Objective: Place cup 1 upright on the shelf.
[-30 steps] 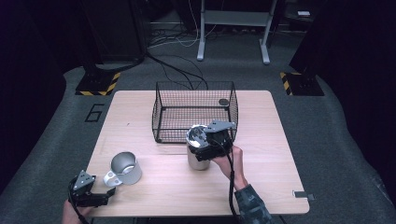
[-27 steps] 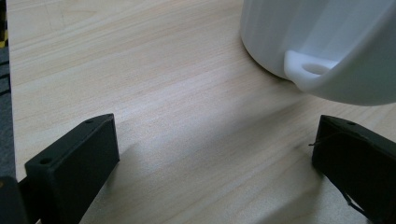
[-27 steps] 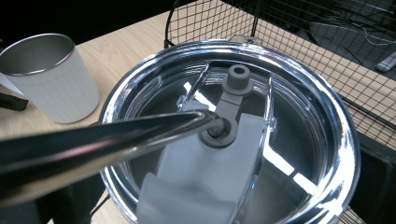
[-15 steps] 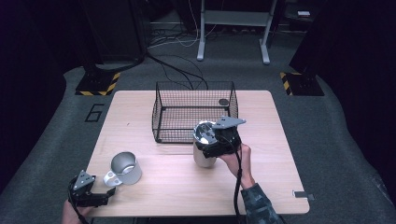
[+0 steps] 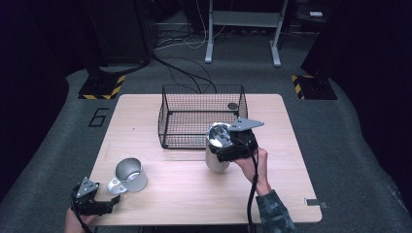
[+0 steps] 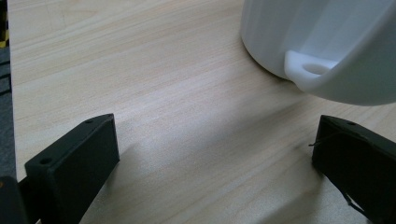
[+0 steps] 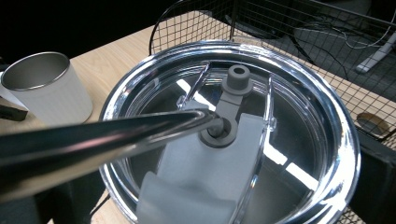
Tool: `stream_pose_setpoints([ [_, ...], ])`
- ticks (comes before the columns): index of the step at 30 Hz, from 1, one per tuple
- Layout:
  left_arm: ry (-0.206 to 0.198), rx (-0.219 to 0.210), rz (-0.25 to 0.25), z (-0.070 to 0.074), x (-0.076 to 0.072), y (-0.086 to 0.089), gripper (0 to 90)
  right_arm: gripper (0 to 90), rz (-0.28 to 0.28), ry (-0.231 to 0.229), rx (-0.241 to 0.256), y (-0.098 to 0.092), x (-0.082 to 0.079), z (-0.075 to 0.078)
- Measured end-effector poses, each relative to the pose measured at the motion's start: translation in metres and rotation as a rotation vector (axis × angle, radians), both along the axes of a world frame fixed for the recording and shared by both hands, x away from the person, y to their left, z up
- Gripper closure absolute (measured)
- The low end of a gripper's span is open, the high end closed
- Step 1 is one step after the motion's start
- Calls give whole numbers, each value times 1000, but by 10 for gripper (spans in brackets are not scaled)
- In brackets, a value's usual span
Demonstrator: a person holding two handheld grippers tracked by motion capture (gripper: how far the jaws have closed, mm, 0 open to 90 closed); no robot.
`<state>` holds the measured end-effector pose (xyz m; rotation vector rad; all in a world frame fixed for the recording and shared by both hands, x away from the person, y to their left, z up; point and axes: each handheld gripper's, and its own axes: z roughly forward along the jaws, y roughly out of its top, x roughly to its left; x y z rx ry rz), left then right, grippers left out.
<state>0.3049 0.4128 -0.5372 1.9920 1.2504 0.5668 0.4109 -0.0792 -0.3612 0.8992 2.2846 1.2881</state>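
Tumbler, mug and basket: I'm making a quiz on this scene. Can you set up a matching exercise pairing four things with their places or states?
Things:
1. tumbler
2. mug
3. basket
4. left gripper

Places or states:
a. open, at the near left table corner
b. at the back middle of the table
c. held by the right gripper
d. on the table beside the left gripper

Pairs: 1-c, 2-d, 3-b, 4-a
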Motion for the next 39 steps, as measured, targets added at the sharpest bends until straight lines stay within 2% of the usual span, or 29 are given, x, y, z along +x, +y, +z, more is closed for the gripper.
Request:
stream_pose_setpoints([
  [4, 0, 0, 1, 0, 0, 0, 4, 33, -3, -7, -9, -3, -1, 5],
  [11, 0, 0, 1, 0, 0, 0, 4, 33, -15, -21, 2, -9, -1, 13],
  [12, 0, 0, 1, 0, 0, 0, 4, 33, -23, -9, 4, -10, -2, 14],
  [16, 2, -1, 2, 0, 0, 0, 4, 33, -23, -26, 3, -13, -1, 18],
  [18, -9, 0, 8, -1, 0, 0, 4, 33, -24, -18, 0, -15, -1, 20],
  [23, -1, 3, 4, 0, 0, 0, 4, 33, -39, -19, -11, -17, 0, 26],
  [39, -8, 0, 8, -1, 0, 0, 4, 33, -65, -51, -10, -29, 4, 45],
])
